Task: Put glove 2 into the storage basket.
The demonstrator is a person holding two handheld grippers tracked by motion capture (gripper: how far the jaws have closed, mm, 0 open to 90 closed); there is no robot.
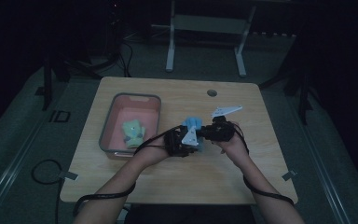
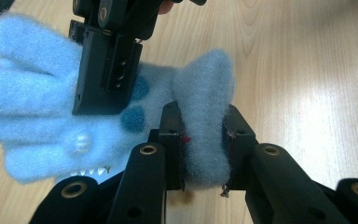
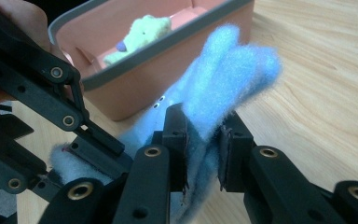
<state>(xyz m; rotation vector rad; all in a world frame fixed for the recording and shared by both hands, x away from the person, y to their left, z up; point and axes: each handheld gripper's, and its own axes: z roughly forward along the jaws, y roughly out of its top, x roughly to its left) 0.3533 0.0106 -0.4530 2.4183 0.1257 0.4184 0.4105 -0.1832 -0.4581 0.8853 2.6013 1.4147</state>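
Observation:
A fluffy light-blue glove [image 1: 193, 123] hangs just above the middle of the wooden table, held between both grippers. In the left gripper view my left gripper [image 2: 204, 121] is shut on the glove's cuff, and the glove's fingers [image 2: 32, 93] spread out to the left. Dark blue dots and a white bead mark its palm. My right gripper [image 3: 204, 126] is shut on the finger end of the blue glove [image 3: 233, 60]. In the high view the left gripper [image 1: 185, 141] and right gripper [image 1: 210, 130] sit close together.
A pink bin with a grey rim [image 1: 106, 135] stands on the left of the table [image 1: 177, 182], with a yellow-green glove [image 1: 134, 133] inside it. The bin [image 3: 168, 51] is just behind the blue glove. A round hole [image 1: 211, 93] is near the far edge.

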